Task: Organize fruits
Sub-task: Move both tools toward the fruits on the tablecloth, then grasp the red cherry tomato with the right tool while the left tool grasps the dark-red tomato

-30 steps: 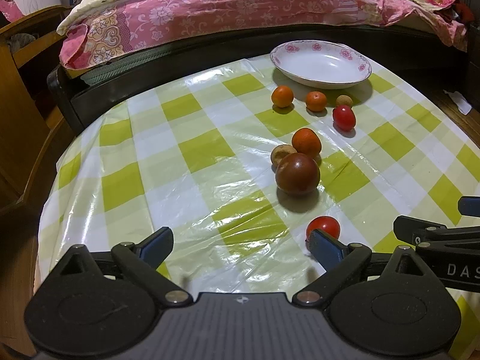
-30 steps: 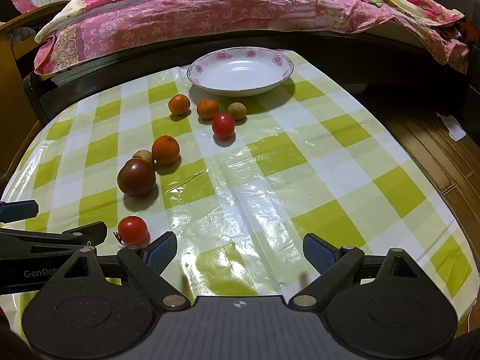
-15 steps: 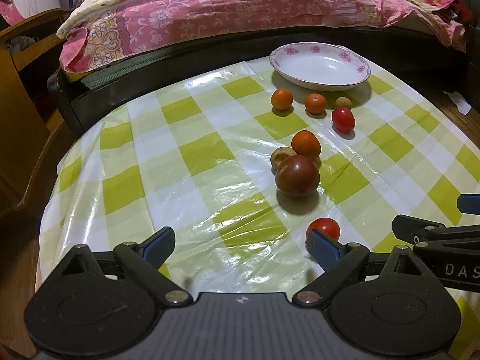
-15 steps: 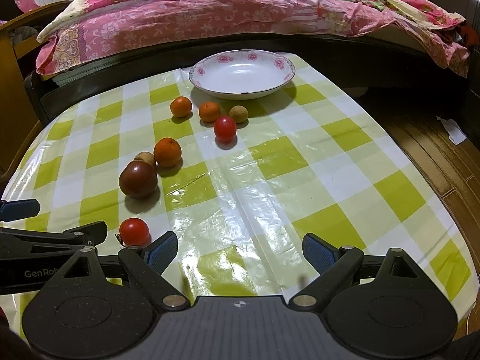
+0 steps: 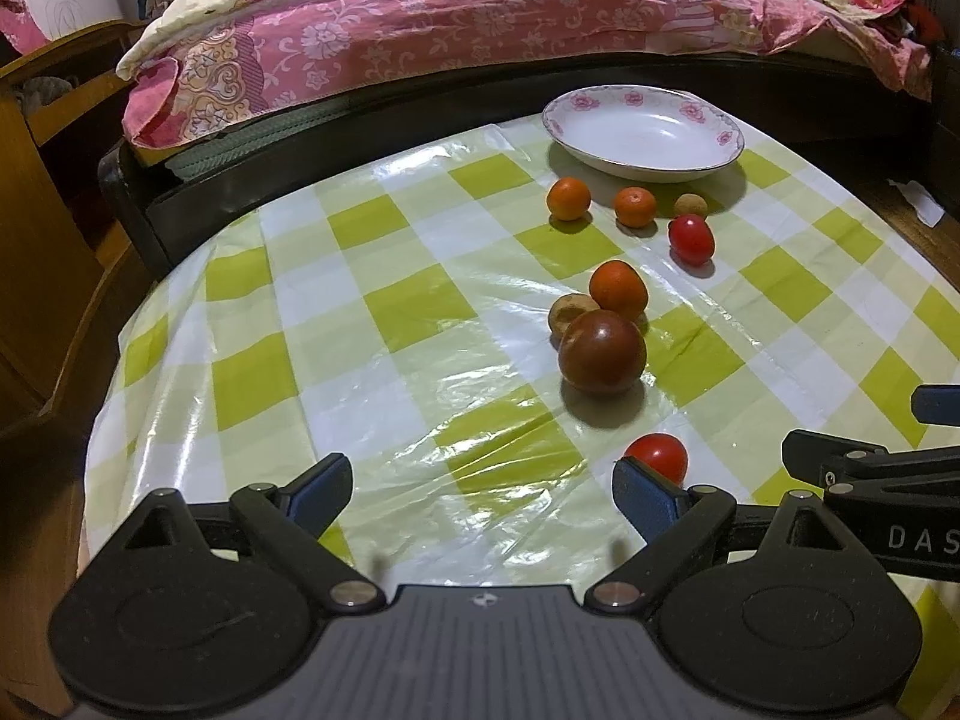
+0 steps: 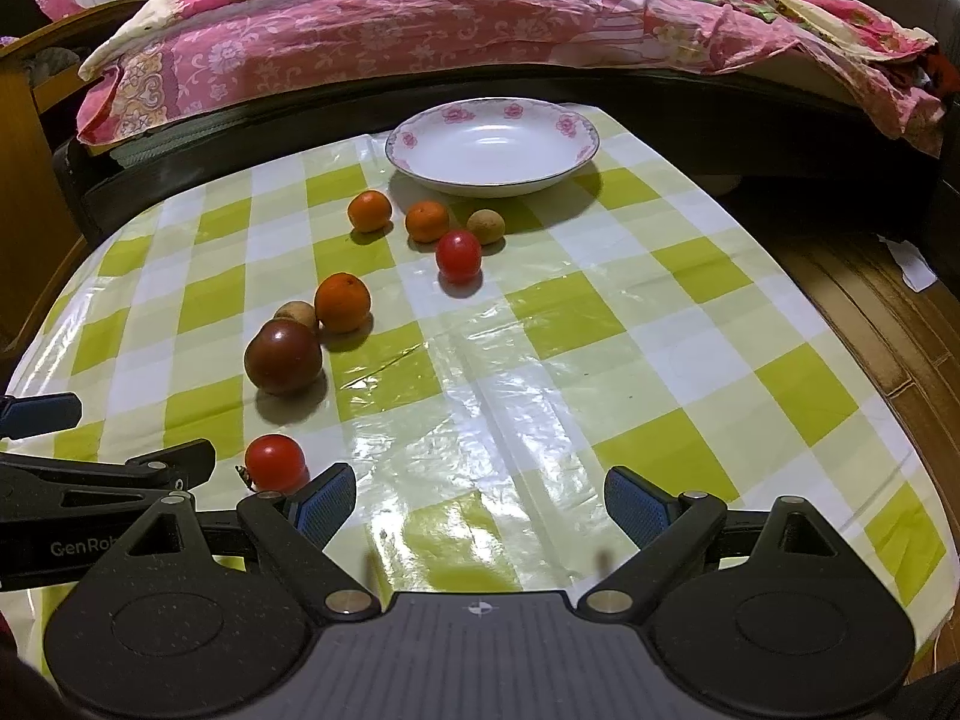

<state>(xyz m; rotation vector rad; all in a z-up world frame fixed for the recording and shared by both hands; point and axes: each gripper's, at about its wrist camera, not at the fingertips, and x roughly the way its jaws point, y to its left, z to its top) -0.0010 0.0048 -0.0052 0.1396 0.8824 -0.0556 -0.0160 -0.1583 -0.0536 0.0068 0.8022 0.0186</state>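
Both the left gripper (image 5: 480,489) and right gripper (image 6: 477,495) have jaws wide, holding nothing (low in frame). Eight small round fruits, two possibly longans, dot the checked bench (image 6: 600,324) below the empty white floral-rimmed dish (image 6: 492,144) at upper centre.

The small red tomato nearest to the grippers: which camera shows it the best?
The right wrist view: the small red tomato shows nearly whole there, with its stem end, beside the right gripper's left finger. In the left wrist view, the left gripper's right finger hides the lower part of it.
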